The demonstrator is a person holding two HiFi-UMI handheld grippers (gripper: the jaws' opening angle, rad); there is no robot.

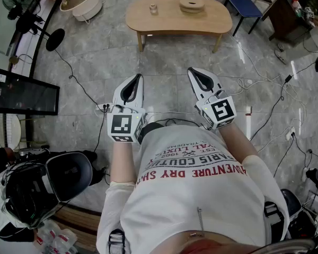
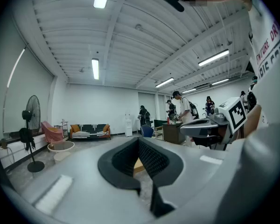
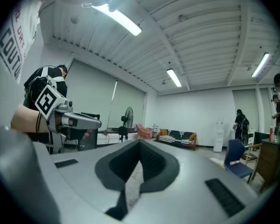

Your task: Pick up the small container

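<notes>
Straight ahead, the small container sits on the low table, well apart from both grippers (marginally nearer the left gripper); it and the right gripper have jaws together, empty

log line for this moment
left gripper: shut, empty | right gripper: shut, empty | small container: on table, untouched

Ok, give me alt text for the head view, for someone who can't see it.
A person in a white printed T-shirt holds the left gripper and right gripper, both shut and empty, side by side above a grey marble floor. Ahead stands a low oval wooden table bearing a small pale container and a round wooden disc.
</notes>
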